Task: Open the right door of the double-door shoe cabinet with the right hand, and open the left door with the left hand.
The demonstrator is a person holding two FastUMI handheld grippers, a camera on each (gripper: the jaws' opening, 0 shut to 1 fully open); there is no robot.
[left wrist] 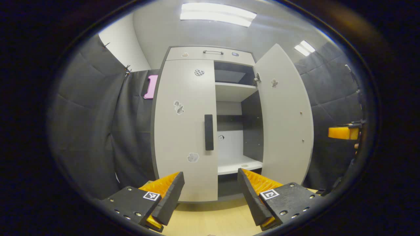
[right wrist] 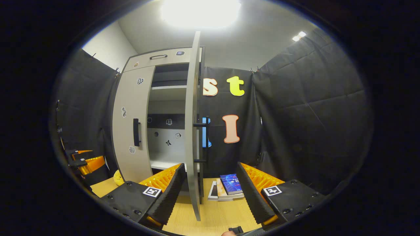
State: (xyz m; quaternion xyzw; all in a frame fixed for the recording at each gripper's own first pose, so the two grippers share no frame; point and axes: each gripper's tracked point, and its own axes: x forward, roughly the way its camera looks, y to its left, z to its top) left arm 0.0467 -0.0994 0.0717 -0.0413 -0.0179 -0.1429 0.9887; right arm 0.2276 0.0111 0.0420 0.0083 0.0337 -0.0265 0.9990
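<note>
The pale shoe cabinet (left wrist: 210, 54) stands on a wooden top. Its left door (left wrist: 183, 131) is closed, with a dark vertical handle (left wrist: 209, 132) at its inner edge. The right door (left wrist: 285, 121) is swung wide, baring the shelves (left wrist: 234, 91). My left gripper (left wrist: 210, 193) hangs open in front of the left door, below the handle and apart from it. In the right gripper view the right door (right wrist: 193, 131) is edge-on, its handle (right wrist: 200, 142) on the far side. My right gripper (right wrist: 210, 193) is open, and the door's lower edge stands in the gap, pressed by neither finger.
Black cloth walls close in on both sides. A small stack of booklets (right wrist: 229, 188) lies on the wooden top (right wrist: 216, 216) right of the open door. A small yellow object (right wrist: 118, 177) sits by the cabinet's left foot. The other gripper (left wrist: 343, 132) shows at the right edge.
</note>
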